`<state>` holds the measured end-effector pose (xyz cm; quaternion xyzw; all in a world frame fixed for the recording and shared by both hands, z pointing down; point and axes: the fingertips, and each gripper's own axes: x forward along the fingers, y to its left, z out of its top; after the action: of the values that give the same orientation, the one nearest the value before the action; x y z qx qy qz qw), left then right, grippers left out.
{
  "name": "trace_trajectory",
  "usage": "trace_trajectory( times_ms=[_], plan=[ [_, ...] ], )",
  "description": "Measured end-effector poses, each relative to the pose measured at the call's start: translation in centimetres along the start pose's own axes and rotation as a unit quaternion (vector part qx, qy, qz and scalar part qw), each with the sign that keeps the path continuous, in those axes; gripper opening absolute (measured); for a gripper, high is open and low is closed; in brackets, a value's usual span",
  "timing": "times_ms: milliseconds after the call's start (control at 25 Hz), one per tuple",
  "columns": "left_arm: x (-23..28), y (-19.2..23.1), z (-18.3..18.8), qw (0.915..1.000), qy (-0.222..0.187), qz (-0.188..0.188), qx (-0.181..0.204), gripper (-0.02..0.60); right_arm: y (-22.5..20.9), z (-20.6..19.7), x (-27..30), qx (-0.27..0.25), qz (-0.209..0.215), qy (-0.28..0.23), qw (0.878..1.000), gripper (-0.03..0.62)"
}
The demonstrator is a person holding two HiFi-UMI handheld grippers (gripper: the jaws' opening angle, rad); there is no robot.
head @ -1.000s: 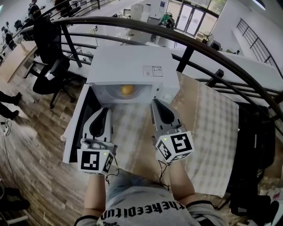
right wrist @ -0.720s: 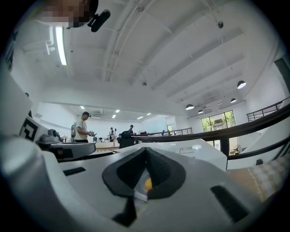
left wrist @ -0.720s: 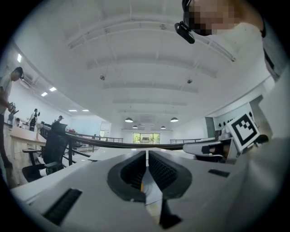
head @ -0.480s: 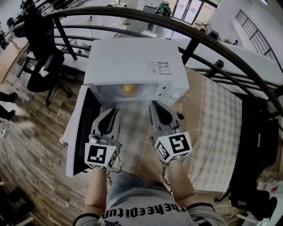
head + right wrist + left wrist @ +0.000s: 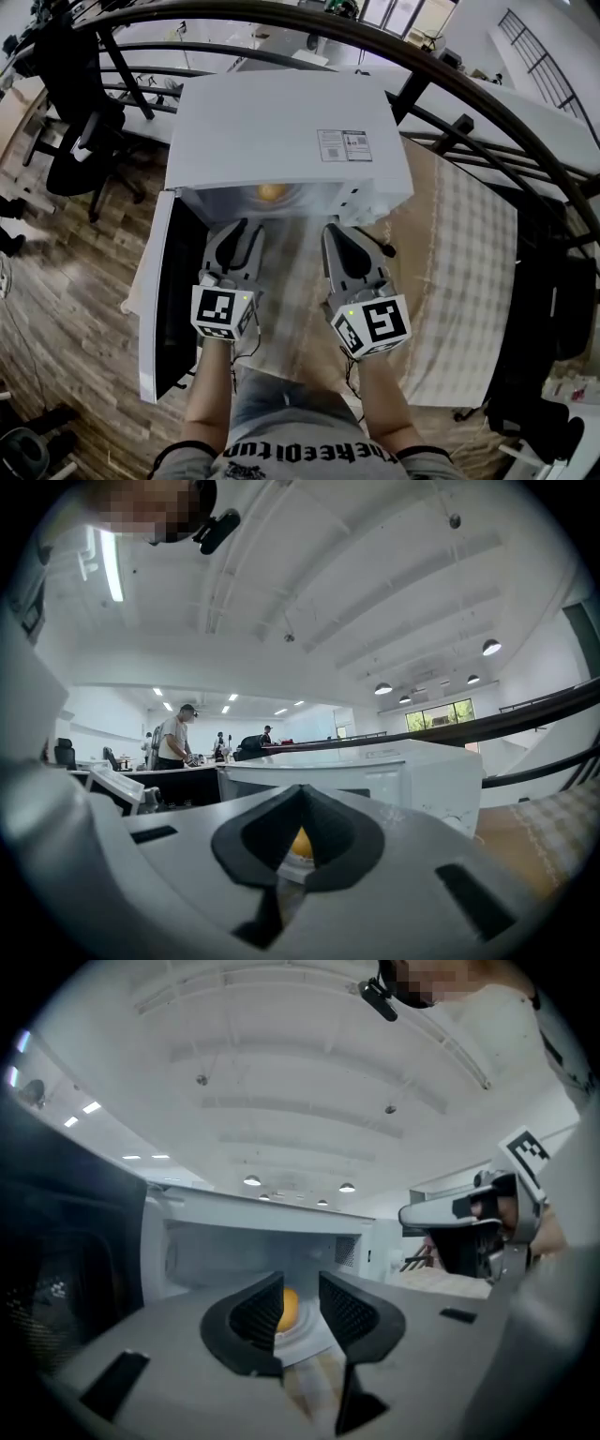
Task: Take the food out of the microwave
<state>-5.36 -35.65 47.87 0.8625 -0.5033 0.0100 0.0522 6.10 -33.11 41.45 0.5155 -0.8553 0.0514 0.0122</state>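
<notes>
Food (image 5: 270, 192) sits far back in the open microwave (image 5: 281, 131). Left gripper (image 5: 244, 230), empty, has just been opening slightly; right gripper (image 5: 336, 232) is closed, empty. I'd widen first, then reach in level.

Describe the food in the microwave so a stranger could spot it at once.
Find the big white microwave on the table with the checked cloth, its door swung open to the left. Look into the lit cavity for the pale round plate on its floor. The food is the small rounded yellow-orange lump on that plate, the only coloured thing inside.
</notes>
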Motion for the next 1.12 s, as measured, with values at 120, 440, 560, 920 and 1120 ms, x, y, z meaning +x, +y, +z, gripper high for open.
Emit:
trace_trajectory(
  times_ms=[120,440,560,920,1120],
  plan=[
    [1.6,0.6,-1.3,0.9999,0.010,-0.001,0.002,0.117,-0.8,-0.5,-0.1,0.003,-0.010,0.005,1.000,0.006],
    [5.6,1.8,-4.7,0.9991,0.040,-0.005,0.011,0.202,-2.9,-1.9,-0.5,0.011,-0.034,0.018,0.999,0.006],
    [6.6,1.9,-5.8,0.9986,0.050,-0.006,0.015,0.228,-3.3,-2.4,-0.8,0.013,-0.041,0.023,0.999,0.006],
    [9.1,3.0,-8.2,0.9970,0.072,0.004,0.029,0.269,-4.3,-3.3,-1.0,0.018,-0.053,0.036,0.998,0.006],
    [10.4,3.8,-9.1,0.9959,0.079,0.013,0.043,0.282,-5.0,-3.8,-1.1,0.020,-0.062,0.042,0.997,0.006]
  ],
)
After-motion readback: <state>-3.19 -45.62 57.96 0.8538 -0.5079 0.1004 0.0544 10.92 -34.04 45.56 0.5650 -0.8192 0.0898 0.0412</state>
